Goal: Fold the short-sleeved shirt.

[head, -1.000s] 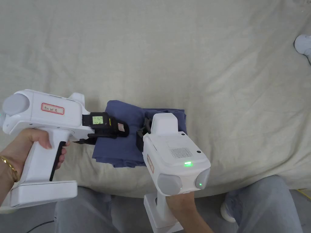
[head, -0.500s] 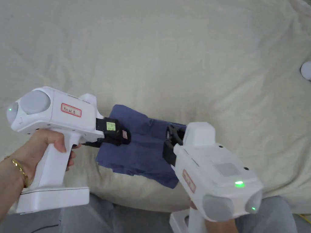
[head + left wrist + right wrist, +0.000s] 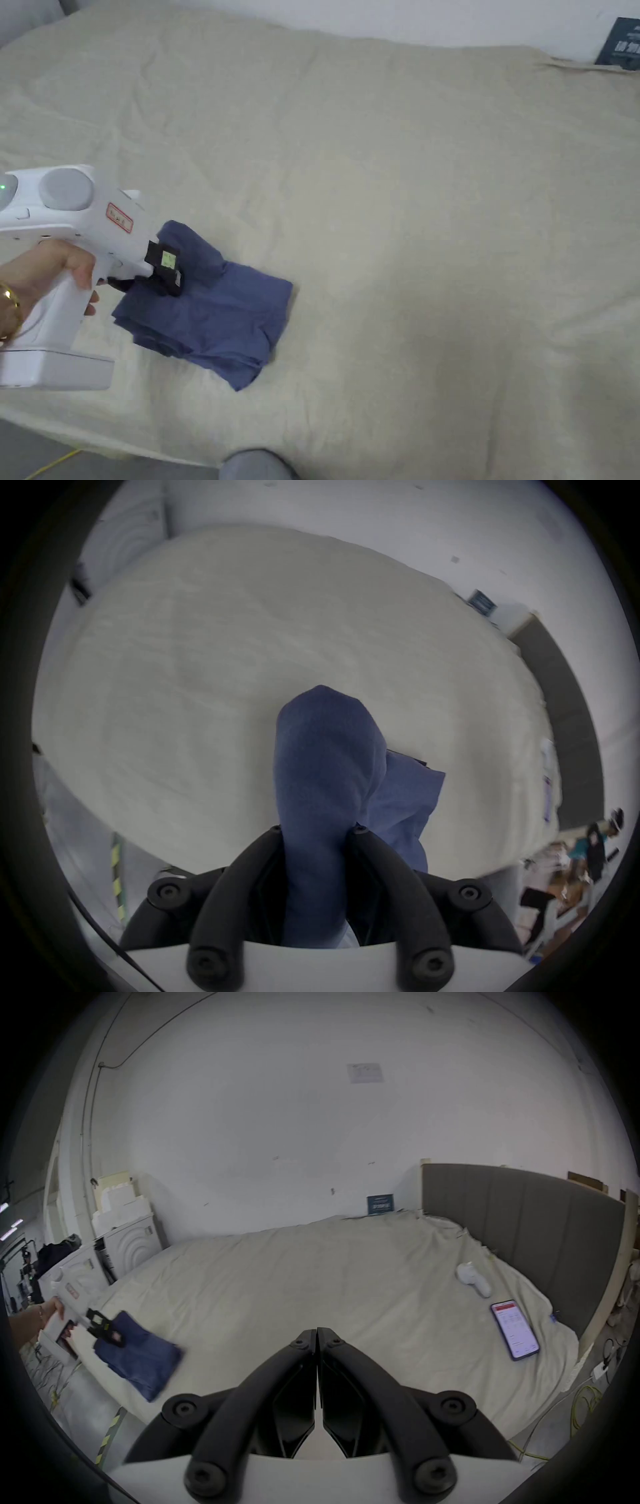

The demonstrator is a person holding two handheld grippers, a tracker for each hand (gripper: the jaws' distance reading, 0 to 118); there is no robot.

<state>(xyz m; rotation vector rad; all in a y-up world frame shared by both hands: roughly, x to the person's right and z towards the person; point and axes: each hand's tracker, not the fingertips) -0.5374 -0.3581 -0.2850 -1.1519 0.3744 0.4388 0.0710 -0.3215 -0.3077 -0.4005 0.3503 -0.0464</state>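
The folded blue shirt [image 3: 209,315] lies near the bed's [image 3: 406,187] front edge. The left gripper [image 3: 317,830] stays clamped on its raised fold. The right gripper [image 3: 317,1329], jaws fully closed and empty, has withdrawn from the shirt.

Shirt [image 3: 212,315]: matt blue knit cloth, soft, creased. Bed [image 3: 406,206] cover: matt cream cloth, wrinkled, slightly coarse weave. Left tongs [image 3: 317,830]: matt black plastic, smooth; body glossy white plastic. Right tongs [image 3: 317,1333]: same matt black plastic.
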